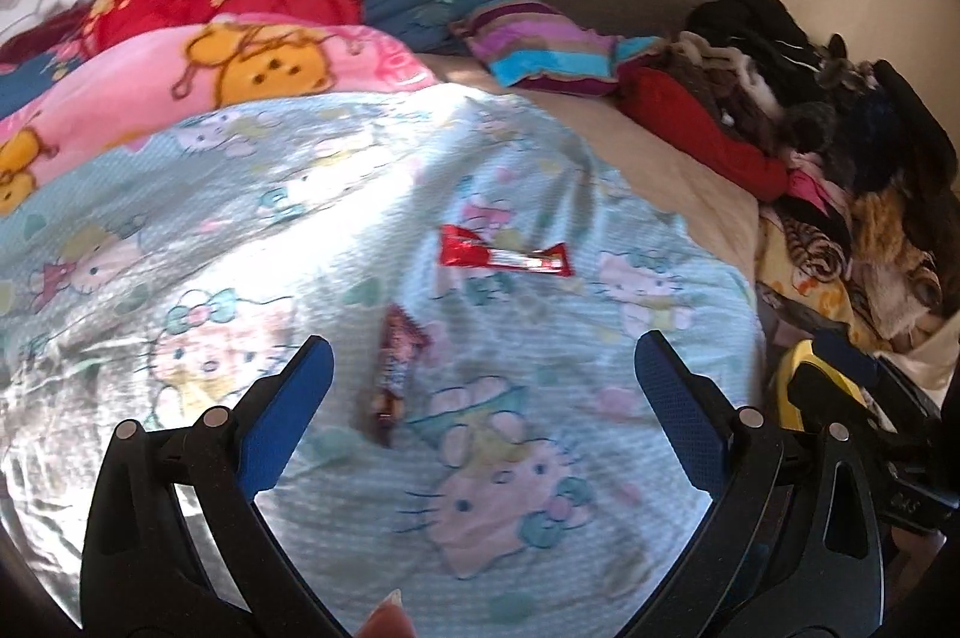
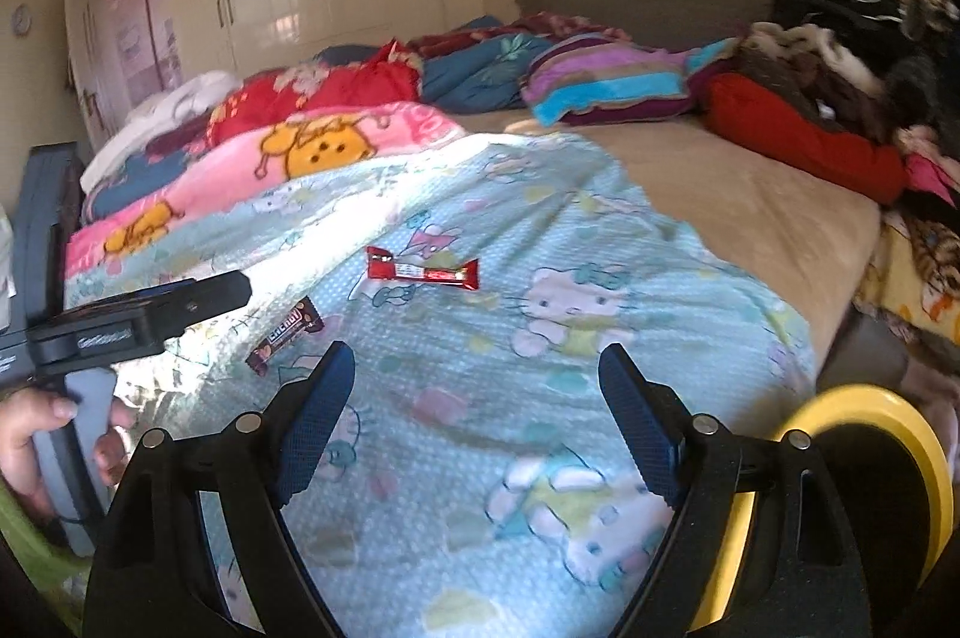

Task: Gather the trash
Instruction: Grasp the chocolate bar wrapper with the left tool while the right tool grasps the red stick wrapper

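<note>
Lying clear: red wrapper (image 1: 505,255) | brown wrapper (image 1: 396,368) | clothes pile (image 1: 798,110) beside

Landmark: I take the cartoon blanket (image 2: 540,314).
On it: long wrapper (image 2: 423,271), mid-blanket.
Nearer me, left: short wrapper (image 2: 285,335).
Behind: pillow (image 2: 606,83).
Right: clothes pile (image 2: 840,56).

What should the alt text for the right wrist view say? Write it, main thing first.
Two candy wrappers, a red one and a dark brown one, lie on a pale blue cartoon-cat blanket on a cluttered bed. The right gripper hangs above it, jaws open and empty. A yellow-rimmed bin sits lower right.
</note>
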Demonstrator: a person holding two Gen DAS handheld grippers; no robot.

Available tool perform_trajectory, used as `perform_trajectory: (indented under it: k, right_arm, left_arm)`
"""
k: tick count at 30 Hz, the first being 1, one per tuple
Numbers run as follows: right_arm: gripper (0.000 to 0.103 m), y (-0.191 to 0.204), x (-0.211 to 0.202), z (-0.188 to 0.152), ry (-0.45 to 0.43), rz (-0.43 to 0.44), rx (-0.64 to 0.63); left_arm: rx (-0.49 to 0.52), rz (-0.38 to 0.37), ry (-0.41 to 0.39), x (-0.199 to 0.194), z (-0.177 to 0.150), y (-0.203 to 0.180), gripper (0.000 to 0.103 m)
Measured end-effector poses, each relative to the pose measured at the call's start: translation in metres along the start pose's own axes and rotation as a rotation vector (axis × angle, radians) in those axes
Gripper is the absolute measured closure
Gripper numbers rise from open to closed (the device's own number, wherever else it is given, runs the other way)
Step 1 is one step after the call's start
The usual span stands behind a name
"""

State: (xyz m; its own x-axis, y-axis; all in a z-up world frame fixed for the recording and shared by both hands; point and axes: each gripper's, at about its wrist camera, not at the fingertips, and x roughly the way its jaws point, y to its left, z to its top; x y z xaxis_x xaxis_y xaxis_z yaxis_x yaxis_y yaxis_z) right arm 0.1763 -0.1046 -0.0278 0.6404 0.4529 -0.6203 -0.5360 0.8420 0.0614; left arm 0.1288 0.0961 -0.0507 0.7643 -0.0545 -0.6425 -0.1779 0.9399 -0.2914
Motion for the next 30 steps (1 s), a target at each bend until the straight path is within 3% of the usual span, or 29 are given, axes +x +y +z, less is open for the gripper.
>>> perform_trajectory:
  k: [6,8,13,18,25,28,29,30]
  right_arm:
    - [0.023,0.019,0.057,0.023,0.062,0.029,-0.079]
    - [0.023,0.024,0.079,0.029,0.087,0.032,-0.117]
    - [0.024,0.036,0.124,0.041,0.144,0.019,-0.221]
    - [0.029,0.052,0.160,0.048,0.189,0.008,-0.342]
    - [0.042,0.061,0.207,0.048,0.272,-0.021,-0.446]
    - [0.059,0.053,0.220,0.043,0.308,-0.040,-0.439]
    - [0.078,0.051,0.221,0.040,0.318,-0.031,-0.424]
    - [0.087,0.047,0.220,0.039,0.320,-0.019,-0.401]
  left_arm:
    - [-0.041,-0.009,0.049,0.015,-0.010,0.021,0.024]
    - [-0.048,-0.010,0.065,0.020,-0.013,0.023,0.036]
    - [-0.053,-0.017,0.102,0.034,-0.021,0.027,0.053]
    - [-0.058,-0.011,0.132,0.046,-0.027,0.032,0.055]
    - [-0.076,0.001,0.164,0.058,-0.035,0.037,0.068]
    - [-0.074,0.006,0.164,0.061,-0.037,0.038,0.072]
    - [-0.077,0.008,0.164,0.062,-0.037,0.039,0.075]
    - [-0.080,0.011,0.165,0.062,-0.038,0.040,0.077]
